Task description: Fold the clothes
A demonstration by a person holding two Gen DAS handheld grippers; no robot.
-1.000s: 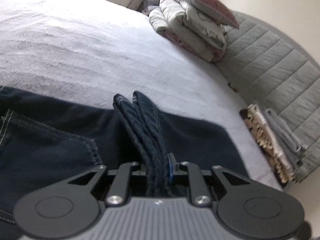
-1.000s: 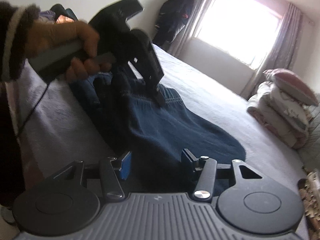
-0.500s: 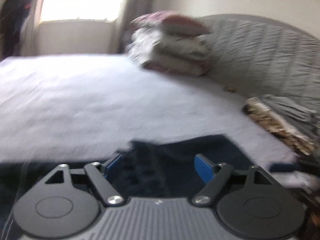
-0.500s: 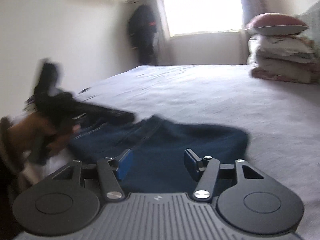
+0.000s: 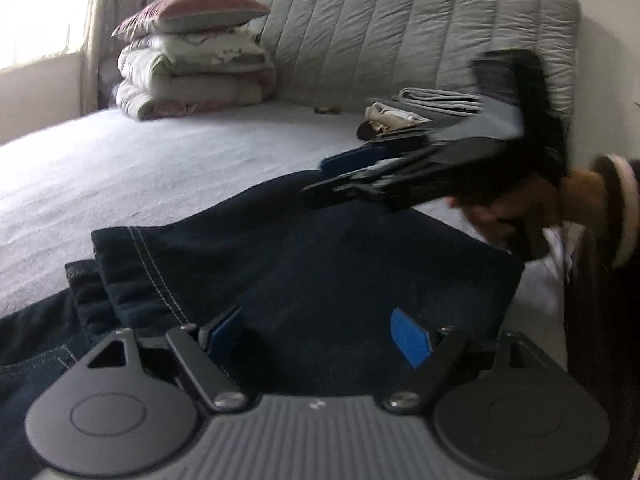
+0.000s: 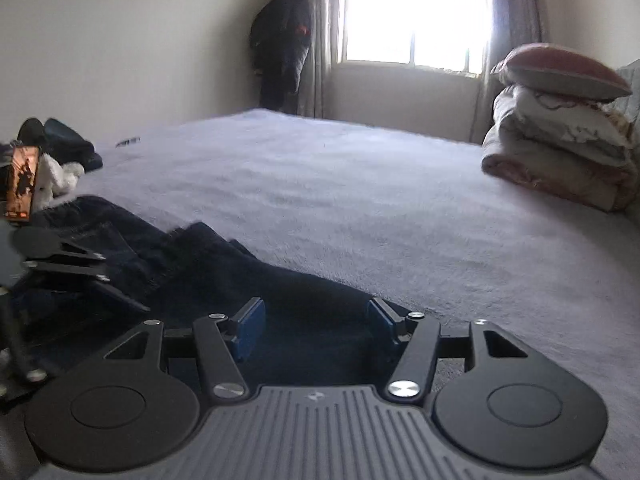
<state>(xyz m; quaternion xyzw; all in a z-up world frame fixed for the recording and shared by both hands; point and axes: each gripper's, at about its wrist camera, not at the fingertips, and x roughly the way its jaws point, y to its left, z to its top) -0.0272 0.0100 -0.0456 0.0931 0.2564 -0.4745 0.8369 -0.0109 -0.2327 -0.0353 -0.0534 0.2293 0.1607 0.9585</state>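
Left hand-held gripper [image 5: 320, 338]: jaws spread wide, blue pads apart, nothing pinched btwn them; dark denim shows in the gap but the pads don't press on it. It hovers low over the jeans [image 5: 304, 264], which lie on the bed [image 5: 140, 168] w/ a folded edge and white stitching at the near left.

Right hand-held gripper [image 6: 314, 326]: jaws also apart, about half spread, w/ denim visible in the gap, pads not pressing it. In the left wrist view this same gripper is seen from the side, blurred, above the far right part of the jeans, carried by a hand [image 5: 516, 208] in a dark cuffed sleeve.

In the right wrist view the jeans run from under the gripper toward the left, bunched into folds there; the left gripper's black linkage sits beside them at the left edge.

Further out: pale bedspread covers the bed. A stack of folded bedding [image 5: 192, 76] w/ a pink pillow [image 5: 188, 12] on top sits near the grey quilted headboard [image 5: 400, 32]. Folded clothes [image 5: 424, 108] lie by the headboard, right side. A bright window [image 6: 416, 12] w/ curtains faces the right camera; a dark garment [image 6: 284, 44] hangs in the corner beside it.
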